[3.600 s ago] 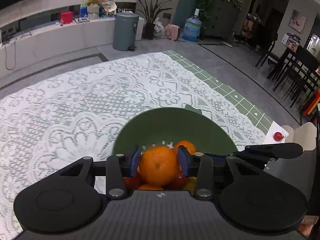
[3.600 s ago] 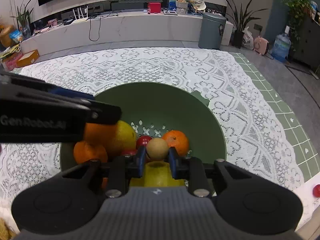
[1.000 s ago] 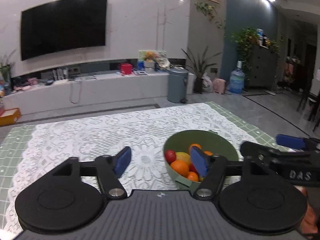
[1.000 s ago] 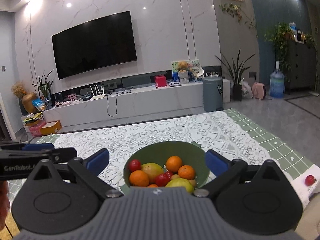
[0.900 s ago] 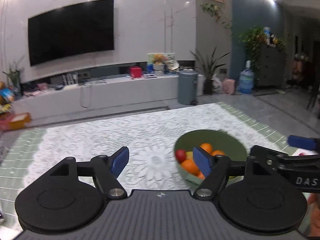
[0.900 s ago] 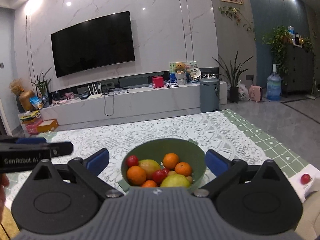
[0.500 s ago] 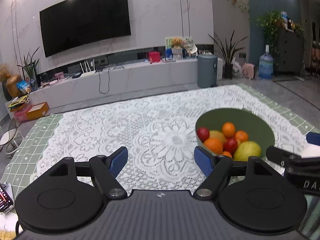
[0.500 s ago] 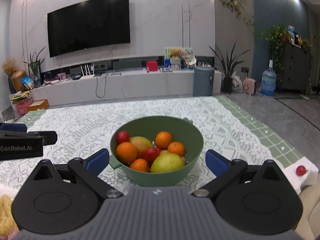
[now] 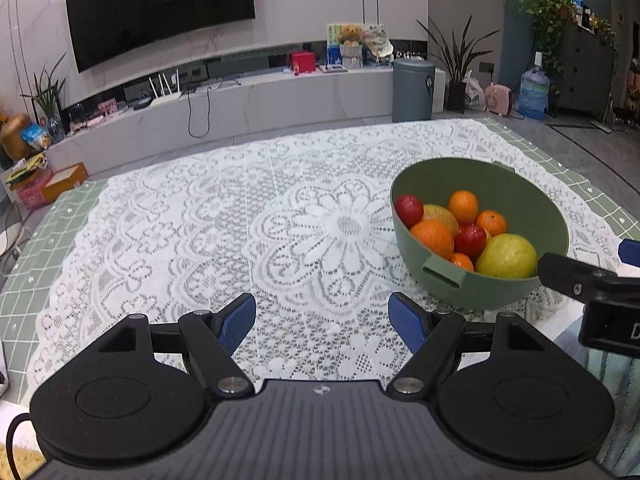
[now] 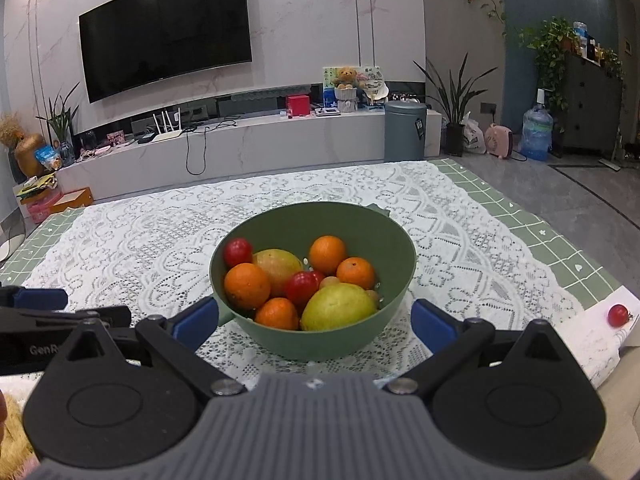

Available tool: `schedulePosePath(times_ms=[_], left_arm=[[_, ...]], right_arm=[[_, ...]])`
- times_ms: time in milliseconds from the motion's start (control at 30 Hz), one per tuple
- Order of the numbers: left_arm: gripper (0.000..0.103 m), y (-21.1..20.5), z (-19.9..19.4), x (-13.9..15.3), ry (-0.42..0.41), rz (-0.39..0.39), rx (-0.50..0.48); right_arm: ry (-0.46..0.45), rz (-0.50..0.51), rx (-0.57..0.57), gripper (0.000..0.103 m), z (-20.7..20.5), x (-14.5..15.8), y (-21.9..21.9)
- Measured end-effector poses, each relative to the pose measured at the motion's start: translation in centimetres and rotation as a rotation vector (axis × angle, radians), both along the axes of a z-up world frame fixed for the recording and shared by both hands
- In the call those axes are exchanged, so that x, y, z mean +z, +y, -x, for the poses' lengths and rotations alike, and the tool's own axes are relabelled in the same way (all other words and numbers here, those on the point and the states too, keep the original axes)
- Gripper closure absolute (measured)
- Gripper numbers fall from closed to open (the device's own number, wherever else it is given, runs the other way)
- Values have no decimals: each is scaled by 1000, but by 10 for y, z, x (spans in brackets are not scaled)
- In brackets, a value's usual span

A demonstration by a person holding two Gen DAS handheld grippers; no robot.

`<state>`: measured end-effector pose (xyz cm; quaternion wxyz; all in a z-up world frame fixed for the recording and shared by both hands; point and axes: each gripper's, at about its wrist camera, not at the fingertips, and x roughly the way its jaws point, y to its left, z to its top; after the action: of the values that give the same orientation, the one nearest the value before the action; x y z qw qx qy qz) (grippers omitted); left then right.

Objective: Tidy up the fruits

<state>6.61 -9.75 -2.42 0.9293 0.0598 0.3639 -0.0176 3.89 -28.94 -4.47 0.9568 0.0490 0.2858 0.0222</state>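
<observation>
A green bowl [image 10: 396, 240] sits on the lace tablecloth, holding several oranges, red fruits, a mango and a yellow-green pear [image 10: 338, 306]. It also shows right of centre in the left wrist view [image 9: 552, 216]. My right gripper [image 10: 314, 322] is open and empty, just short of the bowl's near side. My left gripper [image 9: 322, 322] is open and empty over bare tablecloth, left of the bowl. The right gripper's finger shows at the right edge of the left wrist view [image 9: 580, 280].
A small red fruit [image 10: 618, 315] lies on a white sheet at the table's right edge. The lace tablecloth [image 9: 240, 220] covers a green checked table. A TV wall, low cabinet and grey bin [image 10: 404, 130] stand beyond.
Both grippers let go of their fruit into the bowl, opened wide and pulled back toward the near table edge. The left gripper has swung left, so the bowl sits to its right.
</observation>
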Motion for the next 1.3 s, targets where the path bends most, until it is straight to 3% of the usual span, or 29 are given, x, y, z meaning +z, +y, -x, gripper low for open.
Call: schedulePosePath(times_ms=[1300], left_arm=[[14, 1, 3, 4, 18, 0, -5]], right_arm=[[12, 12, 2, 4, -2, -4, 3]])
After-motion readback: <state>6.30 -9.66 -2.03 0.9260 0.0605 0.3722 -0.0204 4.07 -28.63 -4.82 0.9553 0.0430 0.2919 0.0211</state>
